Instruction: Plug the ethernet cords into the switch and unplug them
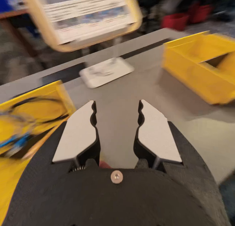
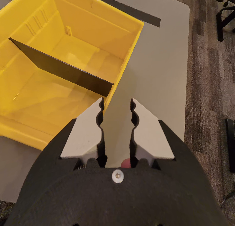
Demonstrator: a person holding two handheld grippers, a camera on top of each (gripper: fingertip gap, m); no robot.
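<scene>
The left gripper (image 1: 117, 101) hangs over the grey desk (image 1: 118, 118) with its jaws spread apart and nothing between them. The left wrist view is smeared by motion blur. At about nine o'clock from that gripper stands a yellow bin (image 1: 38, 105) holding a tangle of cords (image 1: 16, 141), black and blue; their plugs are too blurred to make out, and the switch cannot be told apart in either view. At twelve o'clock a white stand base (image 1: 106, 71) rests on the desk, carrying a tilted, pale-framed board (image 1: 81, 18) with printed matter on it. At two o'clock sits a second yellow bin (image 1: 198, 72). Far behind it are red tubs (image 1: 175, 20). The right gripper (image 2: 117, 99) hovers at the right side of that second yellow bin (image 2: 127, 62), its jaws parted and gripping nothing, with bare desk (image 2: 159, 80) showing between them. A black divider (image 2: 63, 67) splits the bin into two compartments, both without contents. At three o'clock, past the desk edge, lies patterned carpet (image 2: 209, 93); a black chair base (image 2: 225, 16) stands at one o'clock.
</scene>
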